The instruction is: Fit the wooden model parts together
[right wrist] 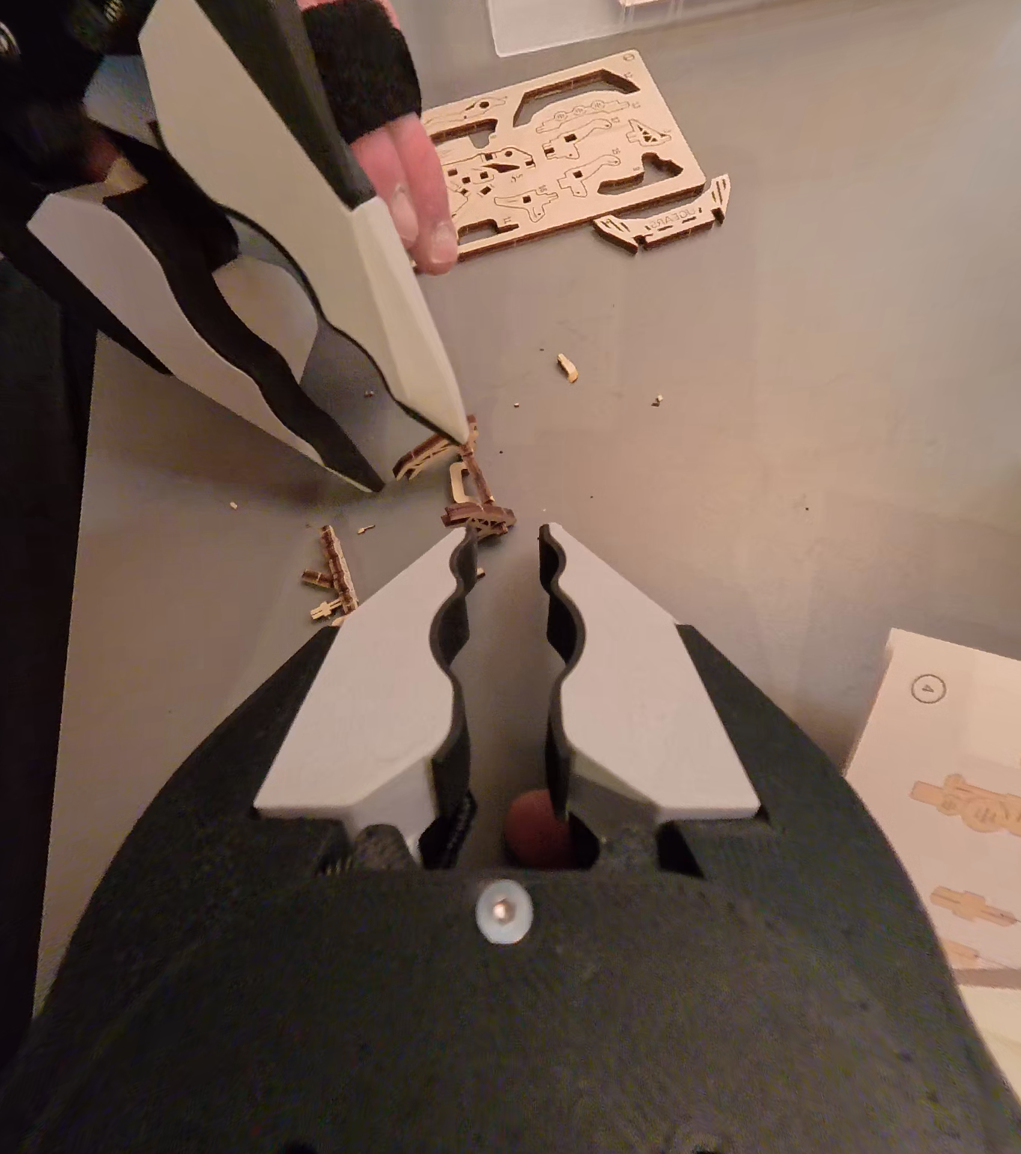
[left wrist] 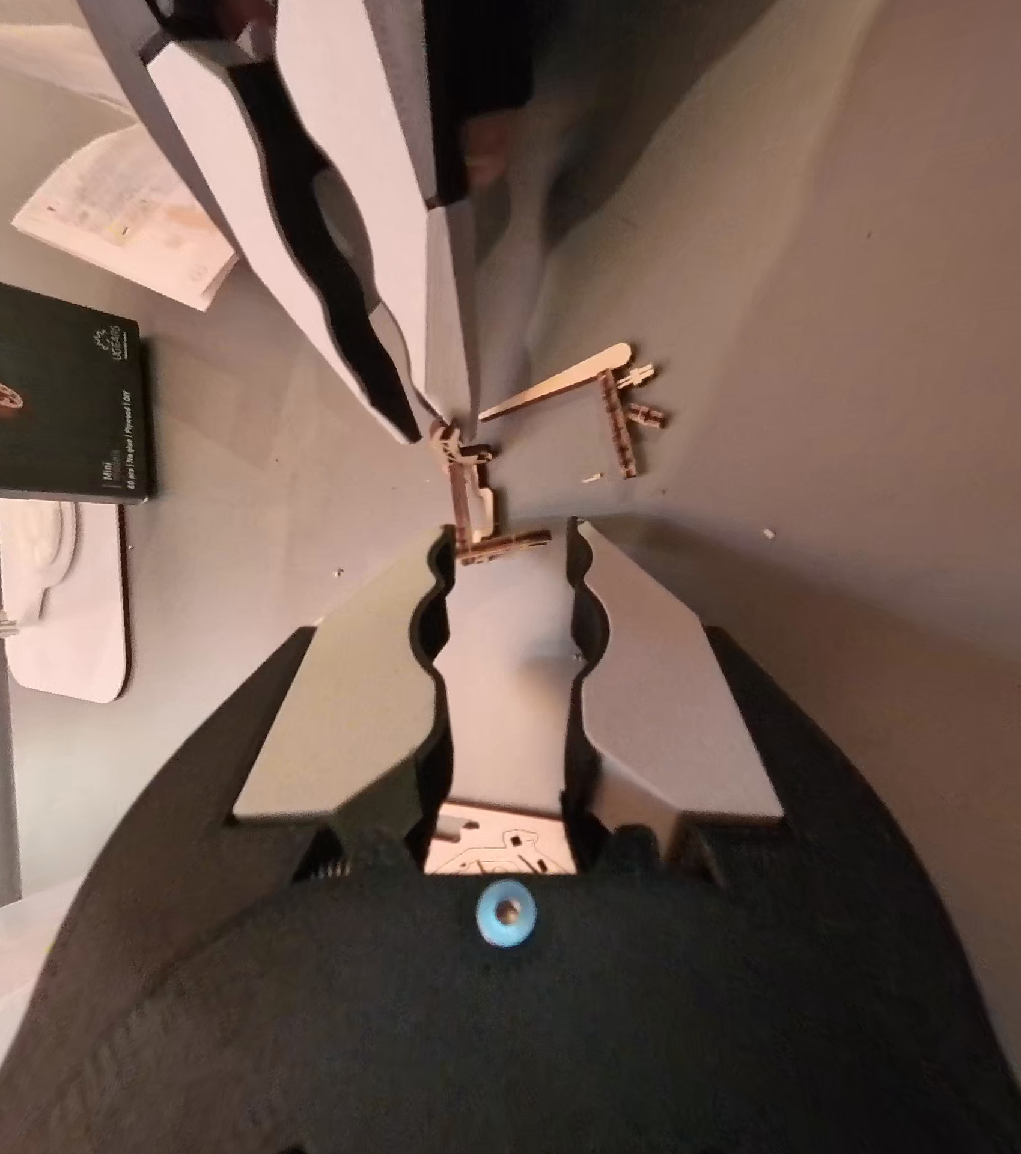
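A small wooden assembly (left wrist: 464, 493) lies on the grey table (left wrist: 807, 437). It is a dark toothed strip with a cross piece at each end and a pale C-shaped part on its side. My left gripper (left wrist: 511, 534) is open, and one cross piece lies between its tips. In the right wrist view one left fingertip (right wrist: 461, 428) touches that end of the assembly (right wrist: 473, 484), while the other stands apart. My right gripper (right wrist: 506, 532) is open, with the other cross piece (right wrist: 483, 518) just ahead of its left fingertip. Nothing is gripped.
A tapered wooden stick (left wrist: 557, 381), a toothed strip (left wrist: 620, 431) and small pegs (left wrist: 648, 412) lie close by. A dark box (left wrist: 39, 387) lies to the left in the left wrist view. A cut plywood sheet (right wrist: 557, 156) and an instruction booklet (right wrist: 982, 843) lie farther off. Wood crumbs dot the table.
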Action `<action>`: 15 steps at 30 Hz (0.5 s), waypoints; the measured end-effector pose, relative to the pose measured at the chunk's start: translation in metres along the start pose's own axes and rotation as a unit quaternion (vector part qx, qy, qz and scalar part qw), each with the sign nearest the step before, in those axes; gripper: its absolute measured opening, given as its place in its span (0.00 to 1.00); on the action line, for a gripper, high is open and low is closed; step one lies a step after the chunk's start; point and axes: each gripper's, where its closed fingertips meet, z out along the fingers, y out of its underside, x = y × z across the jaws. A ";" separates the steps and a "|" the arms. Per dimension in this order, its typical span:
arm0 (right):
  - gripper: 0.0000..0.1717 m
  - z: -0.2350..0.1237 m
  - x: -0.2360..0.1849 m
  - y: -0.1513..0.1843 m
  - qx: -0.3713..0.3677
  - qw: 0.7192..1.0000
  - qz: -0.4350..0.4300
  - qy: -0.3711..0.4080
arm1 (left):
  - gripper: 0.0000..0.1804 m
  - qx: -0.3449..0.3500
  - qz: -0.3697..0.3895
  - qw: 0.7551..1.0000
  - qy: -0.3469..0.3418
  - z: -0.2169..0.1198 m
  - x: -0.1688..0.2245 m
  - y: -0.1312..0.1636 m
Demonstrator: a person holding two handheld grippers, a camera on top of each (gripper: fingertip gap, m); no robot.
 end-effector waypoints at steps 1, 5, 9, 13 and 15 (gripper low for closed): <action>0.10 0.000 0.000 0.000 0.000 1.000 0.000 0.000 | 0.19 -0.003 -0.006 1.000 0.003 0.000 -0.001 0.001; 0.11 0.000 0.001 -0.001 0.003 1.000 0.003 -0.001 | 0.22 0.006 -0.069 0.996 0.047 0.001 0.000 0.004; 0.11 0.000 0.002 -0.002 0.005 1.000 0.004 -0.002 | 0.22 0.009 -0.098 0.991 0.087 0.001 0.002 0.006; 0.11 0.000 0.002 -0.002 0.004 1.000 0.002 -0.003 | 0.23 0.015 -0.132 0.985 0.108 0.004 -0.001 0.008; 0.11 0.000 0.002 -0.002 0.005 1.000 0.001 -0.001 | 0.24 0.018 -0.153 0.982 0.113 0.005 -0.002 0.009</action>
